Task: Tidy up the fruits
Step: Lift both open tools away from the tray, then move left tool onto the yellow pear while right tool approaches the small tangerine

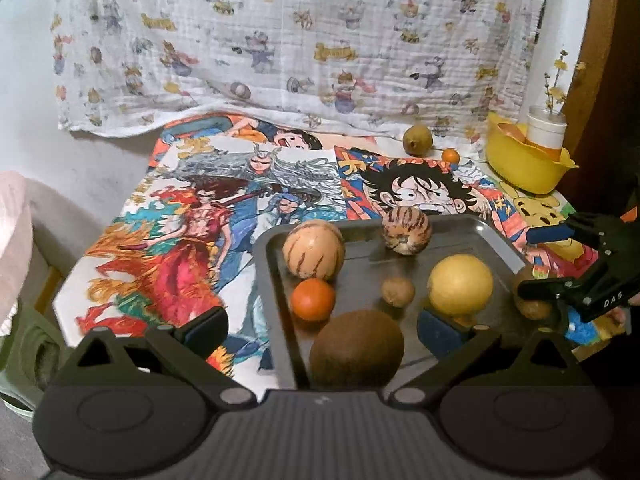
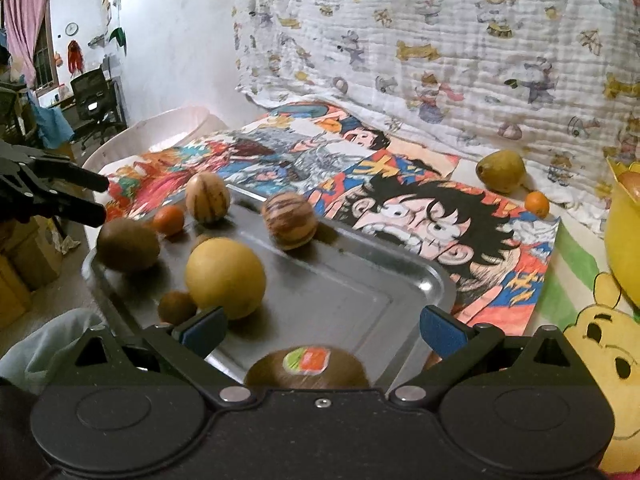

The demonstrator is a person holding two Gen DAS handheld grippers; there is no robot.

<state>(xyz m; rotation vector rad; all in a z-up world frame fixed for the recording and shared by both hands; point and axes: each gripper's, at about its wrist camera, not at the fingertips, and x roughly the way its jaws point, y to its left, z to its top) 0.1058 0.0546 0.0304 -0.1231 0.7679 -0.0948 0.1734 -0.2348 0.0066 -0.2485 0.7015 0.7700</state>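
Note:
A grey metal tray [image 1: 362, 266] holds two striped melons [image 1: 314, 252] [image 1: 406, 230], an orange [image 1: 313, 299], a small brown fruit [image 1: 397, 291], a yellow round fruit [image 1: 460, 286] and a large brown kiwi [image 1: 356, 348]. My left gripper [image 1: 324, 328] is open, its fingers on either side of that kiwi. My right gripper [image 2: 322, 328] is open at the tray's right rim. A stickered kiwi [image 2: 306, 368] lies between its fingers, close to the body. A pear [image 2: 502, 170] and a small orange [image 2: 537, 204] rest on the cloth beyond the tray.
A yellow bowl [image 1: 524, 168] with a white cup [image 1: 546, 134] of flowers stands at the back right. A printed cloth hangs behind the table. The table's left edge drops to a pink tub [image 2: 160, 128] and boxes on the floor.

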